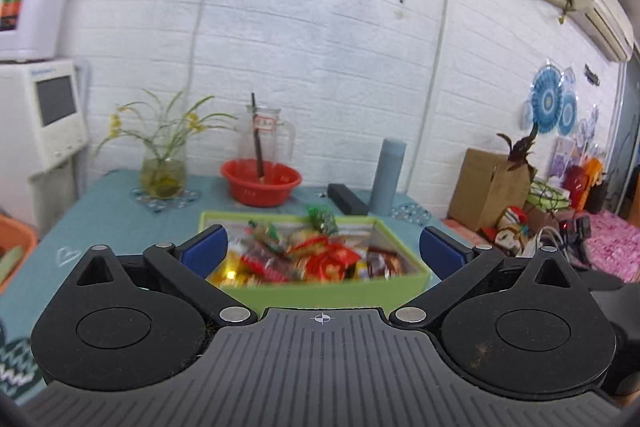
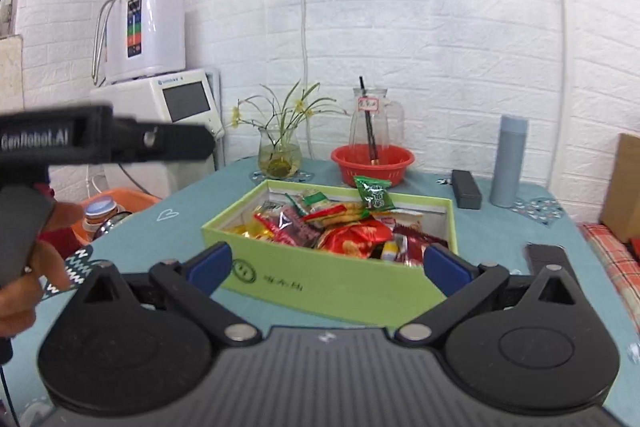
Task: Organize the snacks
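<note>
Snacks (image 2: 340, 227): heaped in green box (image 2: 320, 279) on counter (image 2: 168, 227); one green packet (image 2: 374, 195) perched on the far rim.
Loose on counter: none visible.
Left hand-held gripper (image 1: 324, 247): jaws spread, empty.
Right hand-held gripper (image 2: 326, 263): jaws spread, empty.
Progress: apparently near complete; perched packet may need tucking in.

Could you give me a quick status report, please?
Left gripper and right gripper open, empty. Snacks piled in green box. Nothing in the way.
</note>
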`<state>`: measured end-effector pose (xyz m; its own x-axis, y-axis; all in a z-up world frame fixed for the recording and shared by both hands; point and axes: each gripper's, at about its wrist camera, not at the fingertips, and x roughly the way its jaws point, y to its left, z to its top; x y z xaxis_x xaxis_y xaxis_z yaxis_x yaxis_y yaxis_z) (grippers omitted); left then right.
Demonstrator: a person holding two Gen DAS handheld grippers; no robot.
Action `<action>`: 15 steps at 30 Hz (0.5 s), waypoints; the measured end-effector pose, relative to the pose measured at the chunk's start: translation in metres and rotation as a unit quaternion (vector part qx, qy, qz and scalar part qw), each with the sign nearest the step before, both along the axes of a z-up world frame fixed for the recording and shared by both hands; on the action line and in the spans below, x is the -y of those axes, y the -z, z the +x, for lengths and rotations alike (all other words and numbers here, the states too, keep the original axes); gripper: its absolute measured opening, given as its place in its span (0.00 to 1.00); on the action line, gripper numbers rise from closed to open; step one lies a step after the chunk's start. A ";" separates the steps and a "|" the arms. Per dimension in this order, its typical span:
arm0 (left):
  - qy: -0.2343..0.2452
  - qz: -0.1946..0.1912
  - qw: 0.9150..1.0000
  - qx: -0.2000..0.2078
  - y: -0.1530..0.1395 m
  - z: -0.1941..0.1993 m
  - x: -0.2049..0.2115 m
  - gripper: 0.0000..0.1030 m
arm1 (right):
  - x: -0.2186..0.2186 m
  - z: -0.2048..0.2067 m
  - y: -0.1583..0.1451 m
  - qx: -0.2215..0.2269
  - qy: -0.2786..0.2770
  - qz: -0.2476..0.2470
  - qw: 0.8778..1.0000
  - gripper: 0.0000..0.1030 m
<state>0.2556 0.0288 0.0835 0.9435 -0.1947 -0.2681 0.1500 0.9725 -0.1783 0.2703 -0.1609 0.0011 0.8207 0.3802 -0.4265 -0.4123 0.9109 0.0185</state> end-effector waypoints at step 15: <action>0.006 0.024 0.998 -0.061 0.091 -0.181 0.040 0.89 | 0.037 -0.202 0.054 -0.001 0.095 0.010 0.995 0.99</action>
<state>0.0749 -0.0111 -0.0078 0.9008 -0.1902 -0.3903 0.1416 0.9785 -0.1500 0.0685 -0.1979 -0.0530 0.8777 0.2257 -0.4227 -0.2317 0.9720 0.0380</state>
